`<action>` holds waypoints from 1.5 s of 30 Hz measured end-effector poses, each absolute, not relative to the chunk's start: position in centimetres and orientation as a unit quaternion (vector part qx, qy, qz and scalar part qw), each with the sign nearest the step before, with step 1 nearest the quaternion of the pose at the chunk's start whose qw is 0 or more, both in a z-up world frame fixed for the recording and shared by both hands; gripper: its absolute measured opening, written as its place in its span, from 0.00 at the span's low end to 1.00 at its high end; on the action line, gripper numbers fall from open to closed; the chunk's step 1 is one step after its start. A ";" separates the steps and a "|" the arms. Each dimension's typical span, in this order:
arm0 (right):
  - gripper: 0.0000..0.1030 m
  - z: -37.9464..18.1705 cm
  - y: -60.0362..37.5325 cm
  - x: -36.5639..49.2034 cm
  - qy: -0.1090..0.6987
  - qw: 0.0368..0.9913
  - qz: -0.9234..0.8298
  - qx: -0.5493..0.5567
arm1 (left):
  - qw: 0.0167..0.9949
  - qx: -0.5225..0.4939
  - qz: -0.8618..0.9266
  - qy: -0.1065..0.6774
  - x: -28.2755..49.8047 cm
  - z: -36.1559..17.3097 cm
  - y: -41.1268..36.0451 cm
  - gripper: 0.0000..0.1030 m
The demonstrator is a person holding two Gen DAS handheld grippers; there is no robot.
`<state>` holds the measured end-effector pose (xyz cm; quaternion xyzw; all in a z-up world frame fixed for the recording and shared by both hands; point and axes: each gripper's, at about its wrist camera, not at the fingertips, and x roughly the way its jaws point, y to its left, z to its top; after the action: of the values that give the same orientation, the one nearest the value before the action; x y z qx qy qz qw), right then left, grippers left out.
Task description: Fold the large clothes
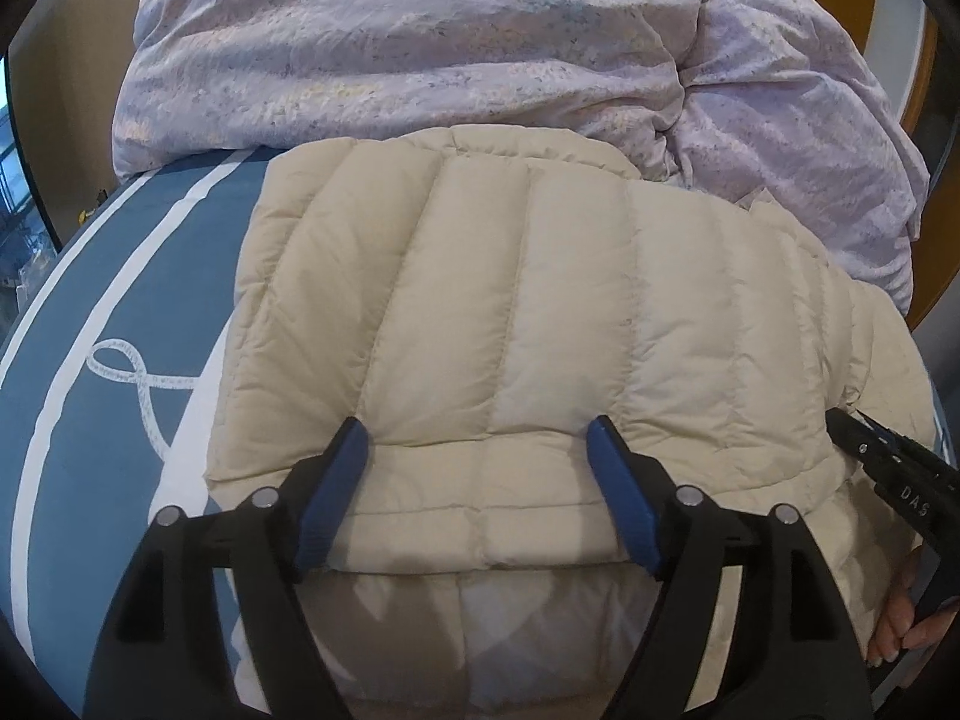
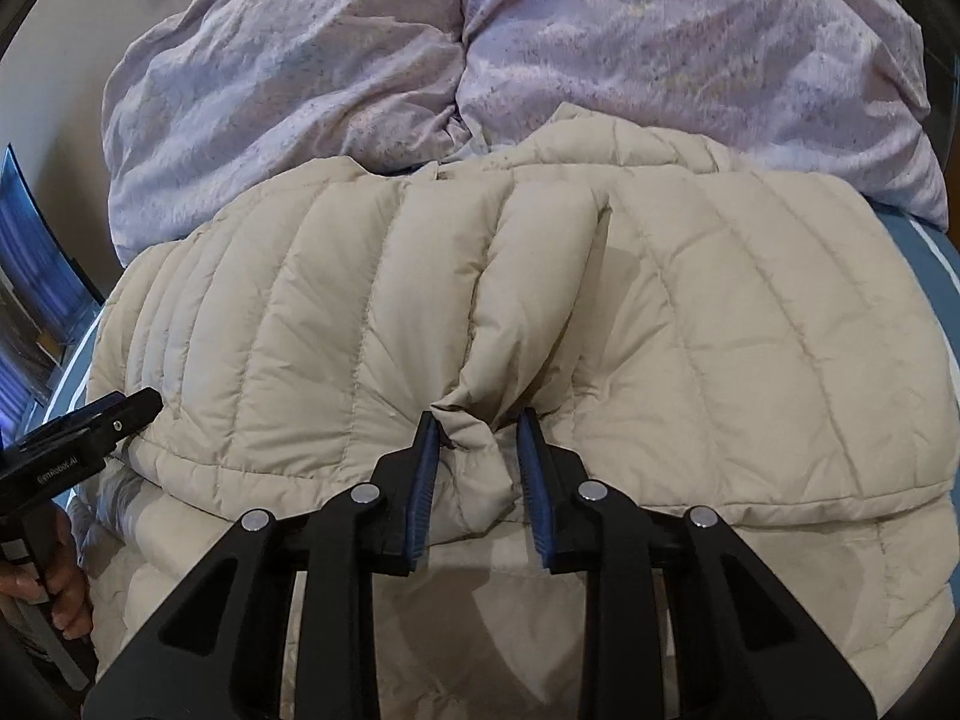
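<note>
Two pale purple duvet folds (image 1: 420, 54) are lying bunched at the far side of a blue bed sheet (image 1: 78, 450) with white stripes; a cream quilted jacket (image 1: 510, 312) is lying folded on it; left claw (image 1: 477, 438) is gaping, released; right claw (image 2: 477, 429) is pinching a jacket fold.

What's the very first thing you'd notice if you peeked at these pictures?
A big puffy cream jacket fills the middle, lying folded on a blue bed cover with white stripes. Behind it sits a crumpled lilac duvet. In front, the right gripper pinches a ridge of the jacket between its blue pads, while the left gripper stands open over the folded edge.
</note>
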<state>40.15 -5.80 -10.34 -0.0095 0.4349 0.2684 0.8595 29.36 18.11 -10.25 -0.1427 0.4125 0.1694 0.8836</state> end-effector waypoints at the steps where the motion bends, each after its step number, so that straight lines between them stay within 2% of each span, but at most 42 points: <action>1: 0.27 -10.4 -5.8 40.2 0.435 0.859 0.269 -0.008 | 0.884 -0.142 0.169 0.412 29.4 -10.3 18.0 0.76; 4: 0.30 -10.1 -6.2 40.2 0.439 0.856 0.273 -0.001 | 0.884 -0.150 0.163 0.412 28.9 -9.9 18.1 0.76; 5: 0.38 -9.9 -6.4 40.2 0.441 0.855 0.274 0.003 | 0.884 -0.156 0.159 0.412 28.6 -9.8 18.3 0.76; 6: 0.52 -9.7 -6.6 40.3 0.442 0.854 0.275 0.007 | 0.883 -0.165 0.153 0.411 28.0 -9.5 18.4 0.76; 7: 0.61 -9.4 -6.9 40.3 0.441 0.854 0.276 0.015 | 0.883 -0.172 0.149 0.410 27.5 -9.2 18.5 0.76; 8: 0.74 -9.0 -7.3 40.0 0.438 0.855 0.277 0.021 | 0.883 -0.179 0.145 0.408 26.9 -9.0 18.7 0.76; 9: 0.79 -8.3 -7.9 39.5 0.428 0.860 0.276 0.027 | 0.883 -0.186 0.141 0.407 26.3 -8.7 18.8 0.76; 19: 0.81 -6.0 -15.1 35.5 0.432 0.855 0.285 0.026 | 0.868 -0.261 0.109 0.409 15.4 -8.4 21.2 0.77; 29: 0.83 -7.3 -29.9 30.3 0.451 0.854 0.244 0.084 | 0.867 -0.300 0.062 0.393 6.1 -9.2 20.9 0.77; 32: 0.83 -7.9 -32.7 29.0 0.452 0.855 0.236 0.094 | 0.868 -0.297 0.055 0.395 4.9 -9.5 20.3 0.75; 35: 0.83 -8.5 -34.8 28.0 0.453 0.854 0.235 0.103 | 0.865 -0.302 0.047 0.397 4.0 -10.0 19.9 0.69; 39: 0.76 -9.5 -35.9 27.2 0.460 0.844 0.248 0.116 | 0.863 -0.308 0.038 0.400 3.3 -10.9 19.3 0.62; 45: 0.62 -11.0 -35.9 26.5 0.474 0.827 0.275 0.126 | 0.868 -0.305 0.030 0.391 2.2 -11.1 18.1 0.60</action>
<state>26.55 -35.92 -10.99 0.1258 0.4741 0.2746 0.8270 2.25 18.11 -11.08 -0.3054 0.3912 0.0299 0.8677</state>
